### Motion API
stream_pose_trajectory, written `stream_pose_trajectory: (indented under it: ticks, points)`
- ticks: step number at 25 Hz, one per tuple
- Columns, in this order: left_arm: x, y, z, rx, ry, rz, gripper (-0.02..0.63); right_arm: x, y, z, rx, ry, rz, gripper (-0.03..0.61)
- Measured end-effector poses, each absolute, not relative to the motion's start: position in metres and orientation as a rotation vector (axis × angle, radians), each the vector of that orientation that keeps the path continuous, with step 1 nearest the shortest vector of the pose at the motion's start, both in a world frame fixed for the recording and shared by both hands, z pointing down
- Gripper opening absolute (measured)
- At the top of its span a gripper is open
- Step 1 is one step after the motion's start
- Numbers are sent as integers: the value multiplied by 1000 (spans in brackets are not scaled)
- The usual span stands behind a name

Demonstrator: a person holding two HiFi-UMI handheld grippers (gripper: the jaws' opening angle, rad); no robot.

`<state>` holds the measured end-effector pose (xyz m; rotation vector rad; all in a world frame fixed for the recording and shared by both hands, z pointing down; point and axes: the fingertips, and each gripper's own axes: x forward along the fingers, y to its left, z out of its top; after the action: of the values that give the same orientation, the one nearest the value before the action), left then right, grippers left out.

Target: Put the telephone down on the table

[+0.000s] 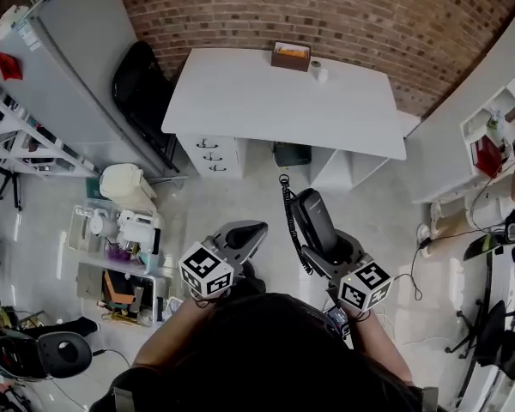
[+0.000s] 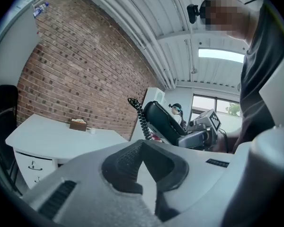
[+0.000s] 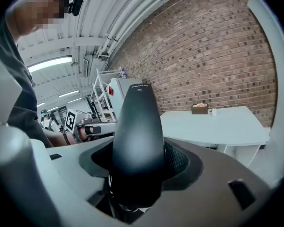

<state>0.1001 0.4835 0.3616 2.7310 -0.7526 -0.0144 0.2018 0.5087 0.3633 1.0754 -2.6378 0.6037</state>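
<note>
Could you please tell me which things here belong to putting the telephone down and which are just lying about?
Job: telephone, gripped in the right gripper; its coiled cord; white table.

Lying about: brown box and small white cup on the table; black chair; left gripper, shut and empty.

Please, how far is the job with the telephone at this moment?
Done: the telephone is gripped by the right gripper. In hand: it is held in the air, short of the white table. Left: bring it over the table and set it down. The left gripper is shut, empty.
</note>
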Motion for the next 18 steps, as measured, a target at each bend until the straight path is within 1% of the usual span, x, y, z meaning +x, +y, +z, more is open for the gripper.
stream_pose_trajectory:
  ticks: [9,18]
  points:
    - [43,428,343,2758,-731,-7,8,145,435,350,1087,-2638,602,272]
    - [1,402,342,2744,-868,-40,8,118,401,356,996,-2648,584,272]
